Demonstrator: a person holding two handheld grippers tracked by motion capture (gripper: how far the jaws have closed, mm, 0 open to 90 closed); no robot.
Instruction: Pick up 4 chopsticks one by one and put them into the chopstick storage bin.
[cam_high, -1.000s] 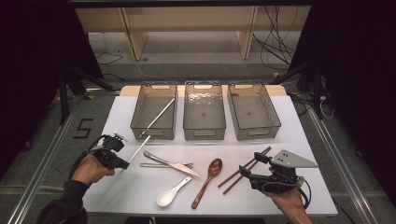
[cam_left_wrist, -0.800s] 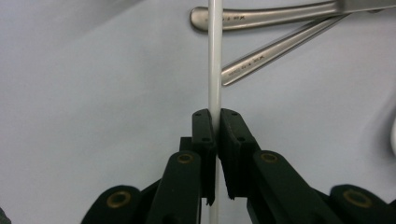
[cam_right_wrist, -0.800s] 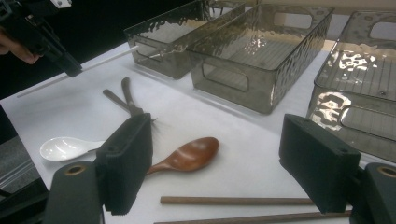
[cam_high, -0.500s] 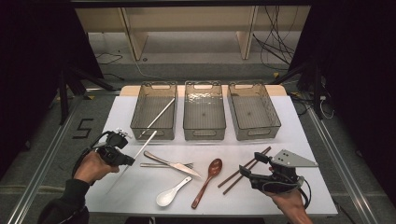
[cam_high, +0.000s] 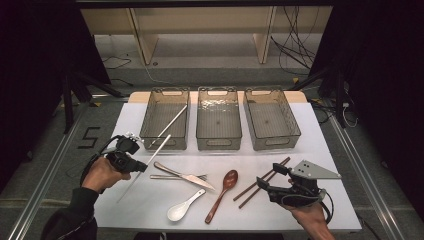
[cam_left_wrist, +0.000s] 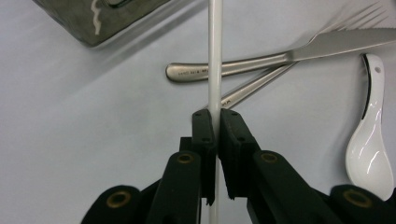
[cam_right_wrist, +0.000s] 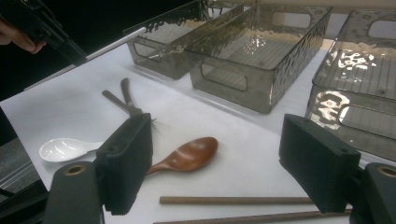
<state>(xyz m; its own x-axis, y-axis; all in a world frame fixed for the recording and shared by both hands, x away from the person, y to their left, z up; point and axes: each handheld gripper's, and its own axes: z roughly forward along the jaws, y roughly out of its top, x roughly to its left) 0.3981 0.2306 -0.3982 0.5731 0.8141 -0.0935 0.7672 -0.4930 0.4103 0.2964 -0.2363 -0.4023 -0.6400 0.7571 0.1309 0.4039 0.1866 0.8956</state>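
White table in dark room, left gripper fingers clamping white chopstick, right gripper fingers wide.

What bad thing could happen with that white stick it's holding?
The left gripper pinches the white chopstick near its middle, so it might swing or slip out. Its far end sits close to the left bin and could bump the wall. Its low end could knock the knife.

Black gripper with brass-ringed screws (trailing cable); the other gripper bears a grey plate.
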